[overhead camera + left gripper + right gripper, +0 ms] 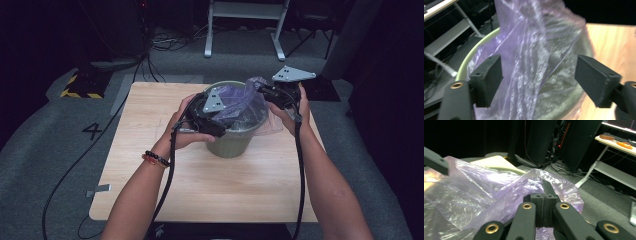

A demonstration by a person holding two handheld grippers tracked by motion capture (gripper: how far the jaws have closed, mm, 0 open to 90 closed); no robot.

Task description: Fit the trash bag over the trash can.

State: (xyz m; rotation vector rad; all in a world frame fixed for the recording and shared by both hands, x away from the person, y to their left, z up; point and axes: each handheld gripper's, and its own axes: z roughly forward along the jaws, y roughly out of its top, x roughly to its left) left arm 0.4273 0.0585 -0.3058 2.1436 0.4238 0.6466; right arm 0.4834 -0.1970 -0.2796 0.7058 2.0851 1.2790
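**Purple bag half-fitted into a green bin**

Thin purple plastic is the main thing here: a see-through bag (243,101) bunched up in the mouth of a pale green bin (231,142), with part of it draped over the bin's right side. The bin stands upright on a light wooden table (210,185), toward the far middle of the top.

The right gripper (545,195) has its jaws pinched tight together on a fold of the bag's edge, up above the bin's far right rim; in the high view it sits at (274,93) in the person's right hand (295,107). The left gripper (537,75) is spread wide, with loose bag film and the bin's rim between the jaws but nothing actually gripped. It hangs over the bin's left rim, held in the left hand (182,127).

There's a beaded bracelet (157,158) on the left wrist. Grey carpet (45,140) around the table has a "4" marked on it (93,131).
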